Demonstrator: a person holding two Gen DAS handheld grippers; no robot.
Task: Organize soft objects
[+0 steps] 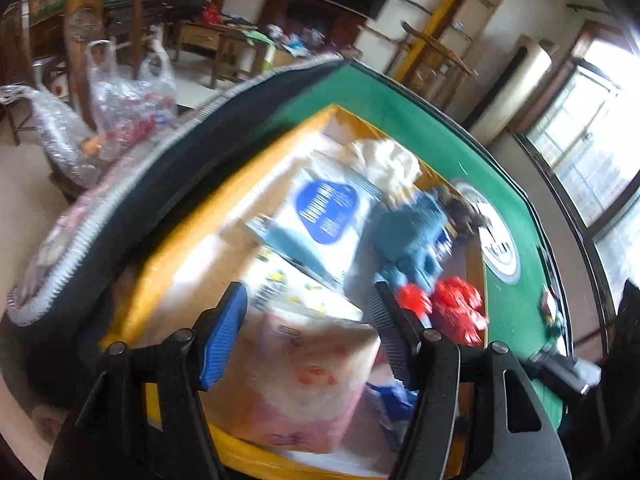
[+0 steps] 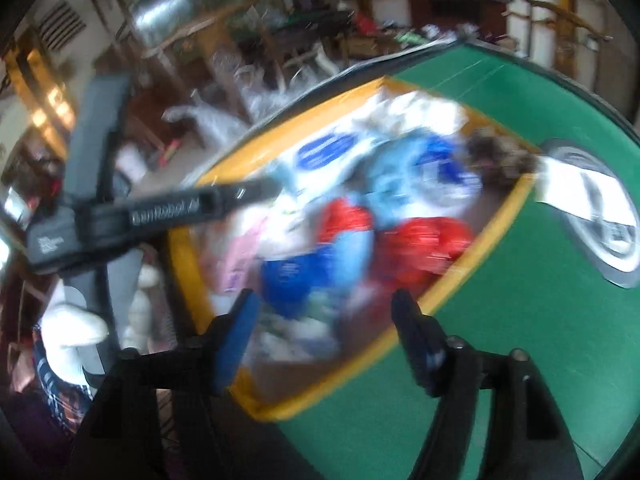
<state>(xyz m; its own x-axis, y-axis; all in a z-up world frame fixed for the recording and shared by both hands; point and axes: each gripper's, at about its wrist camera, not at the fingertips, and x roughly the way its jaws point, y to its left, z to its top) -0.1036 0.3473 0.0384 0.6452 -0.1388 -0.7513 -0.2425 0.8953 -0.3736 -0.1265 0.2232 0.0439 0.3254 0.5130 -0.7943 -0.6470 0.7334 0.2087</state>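
Note:
A yellow-rimmed box (image 1: 168,264) on the green table (image 1: 400,120) holds soft goods: a pink tissue pack (image 1: 304,380), a white pack with a blue label (image 1: 324,216), a white cloth (image 1: 384,160), a blue knitted item (image 1: 416,236) and red items (image 1: 456,308). My left gripper (image 1: 308,332) is open, its fingers on either side of the pink pack. My right gripper (image 2: 324,340) is open and empty above the box's (image 2: 460,276) near end. The right wrist view is blurred; the left gripper's body (image 2: 160,216) reaches in from the left.
A round white and grey emblem (image 2: 600,216) marks the table centre. A dark furry thing (image 2: 500,160) lies at the box's far corner. Plastic bags (image 1: 120,104) and wooden furniture stand beyond the table's padded edge (image 1: 80,240). A small object (image 1: 550,308) lies on the table at right.

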